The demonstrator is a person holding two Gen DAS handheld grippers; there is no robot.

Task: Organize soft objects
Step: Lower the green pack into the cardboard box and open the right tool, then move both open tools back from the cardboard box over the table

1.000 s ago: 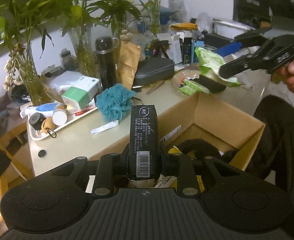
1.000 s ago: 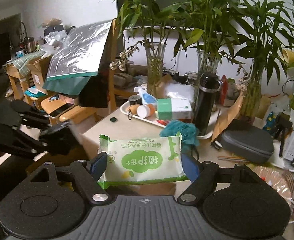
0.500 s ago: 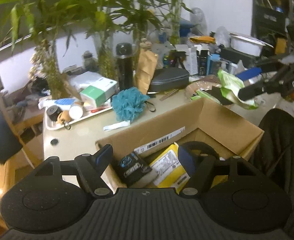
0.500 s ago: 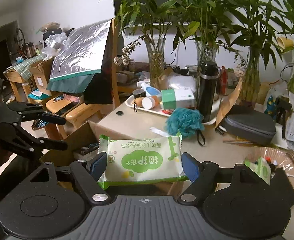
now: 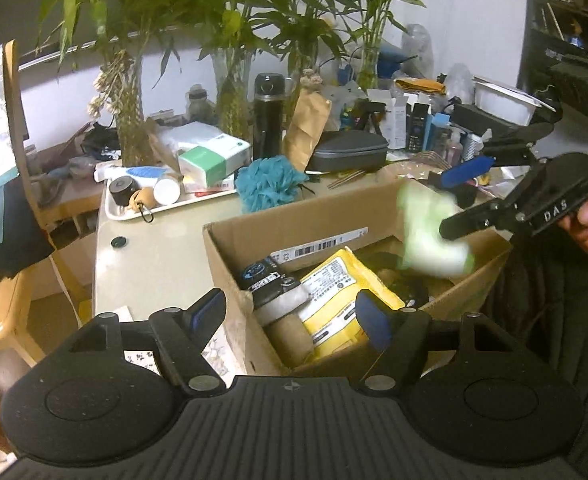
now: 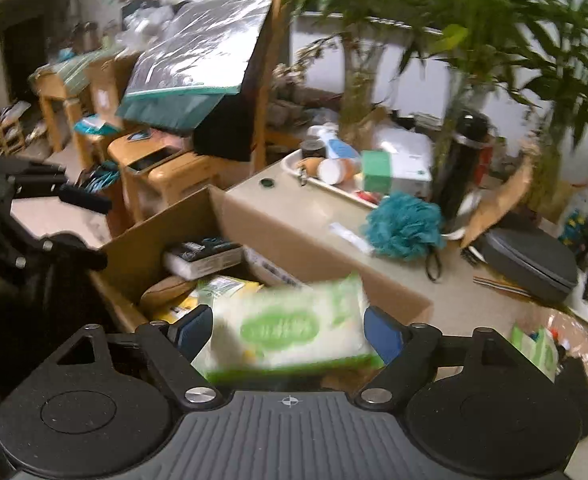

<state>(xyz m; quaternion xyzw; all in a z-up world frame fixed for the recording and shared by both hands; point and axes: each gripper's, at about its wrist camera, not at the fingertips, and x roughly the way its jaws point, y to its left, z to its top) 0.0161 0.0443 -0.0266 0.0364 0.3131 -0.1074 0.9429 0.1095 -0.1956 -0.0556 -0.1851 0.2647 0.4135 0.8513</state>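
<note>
Item one, my right gripper (image 6: 287, 330): its jaws are opening, the blue pads stand clear on either side of a green-and-white wet-wipe pack (image 6: 289, 334), which is blurred and sits between them above the cardboard box (image 6: 153, 240); in the left wrist view the same pack (image 5: 434, 236) shows as a green smear at the box's far corner, just under the right gripper's (image 5: 466, 196) fingers, so I read it as released rather than pinched. Item two, my left gripper (image 5: 289, 314): fingers spread wide with nothing between them, hanging over the near edge of the box. Item three, the open box, standing against the beige table (image 5: 153, 256): it holds a yellow pack (image 5: 342, 292), a black pack (image 5: 267, 278) with white print, and a tan roll (image 5: 289, 334) lying near the front wall. Item four, on the table beyond the box: a teal bath pouf (image 5: 267, 188), just beside a white tray (image 5: 111, 210) of small bottles and a green-and-white carton (image 5: 213, 160); a black flask (image 5: 269, 114) stands upright behind the pouf, a grey zip case (image 5: 348, 156) lies to its right, and vases of bamboo (image 5: 229, 92) line the back. Item five, a wooden chair (image 5: 9, 300) at the left of the table.
</note>
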